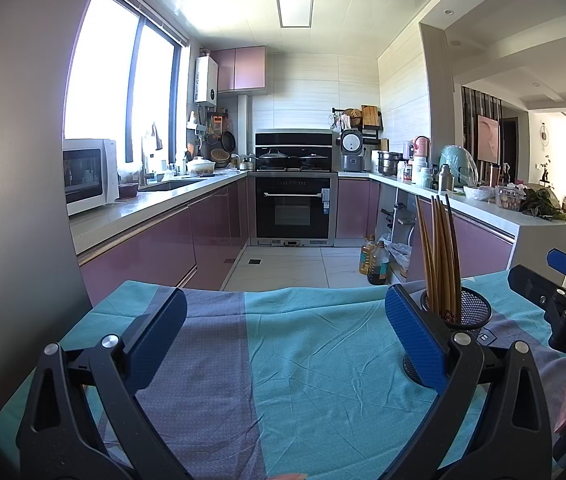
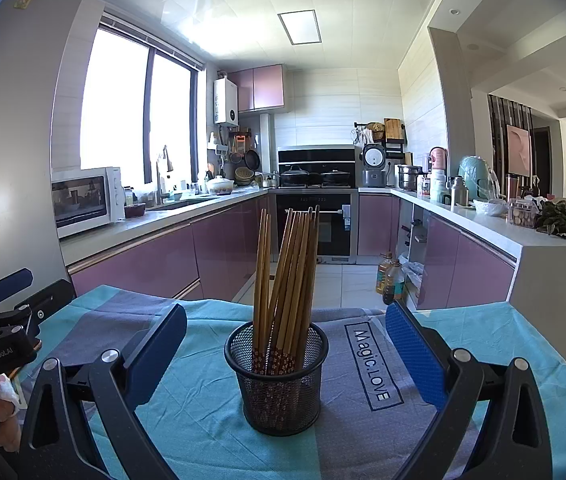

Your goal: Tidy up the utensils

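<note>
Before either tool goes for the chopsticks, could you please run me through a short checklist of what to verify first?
1. Right tool open: ok.
2. Left tool open, holding nothing: ok.
3. Mesh holder upright on the cloth: ok.
4. Chopsticks all standing in the holder: ok.
5. Holder centred between the right tool's fingers: ok.
6. Where the chopsticks should go next: cannot tell.

chopsticks (image 2: 283, 280) in holder (image 2: 279, 384), on cloth (image 2: 187, 400)
</note>
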